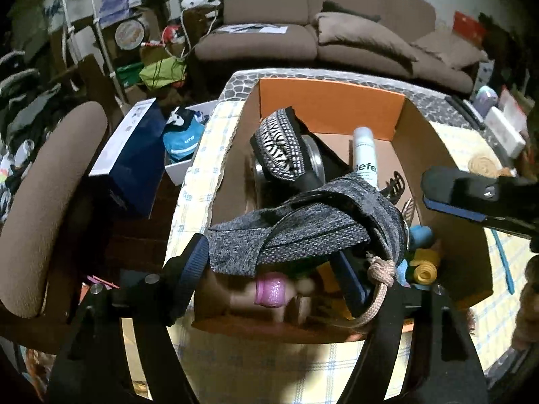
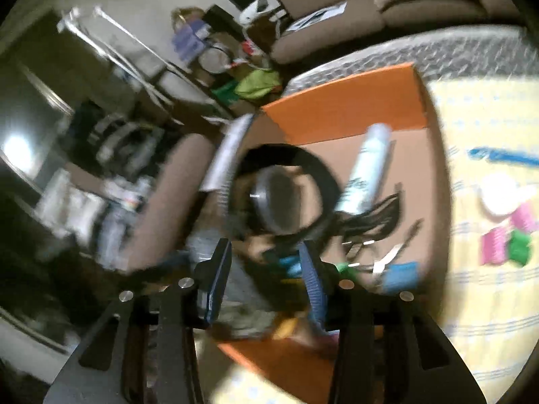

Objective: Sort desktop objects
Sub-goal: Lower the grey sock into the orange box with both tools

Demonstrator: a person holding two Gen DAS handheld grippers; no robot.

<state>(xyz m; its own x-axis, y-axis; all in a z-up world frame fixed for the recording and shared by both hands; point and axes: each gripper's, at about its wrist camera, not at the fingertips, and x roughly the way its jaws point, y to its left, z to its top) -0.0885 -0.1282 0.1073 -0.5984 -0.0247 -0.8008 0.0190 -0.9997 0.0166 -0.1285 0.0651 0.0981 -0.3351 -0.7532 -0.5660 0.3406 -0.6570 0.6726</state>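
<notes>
A headband (image 1: 303,232) lies in the box (image 1: 448,181) on the table (image 1: 195,181).

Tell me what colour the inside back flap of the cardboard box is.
Orange. The flap of the box shows best in the left wrist view.

left tool (image 1: 273,269) angled down, right tool (image 2: 266,282) half open

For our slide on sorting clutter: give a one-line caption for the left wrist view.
Left gripper lifts a grey fabric band over a cluttered cardboard box.
</notes>
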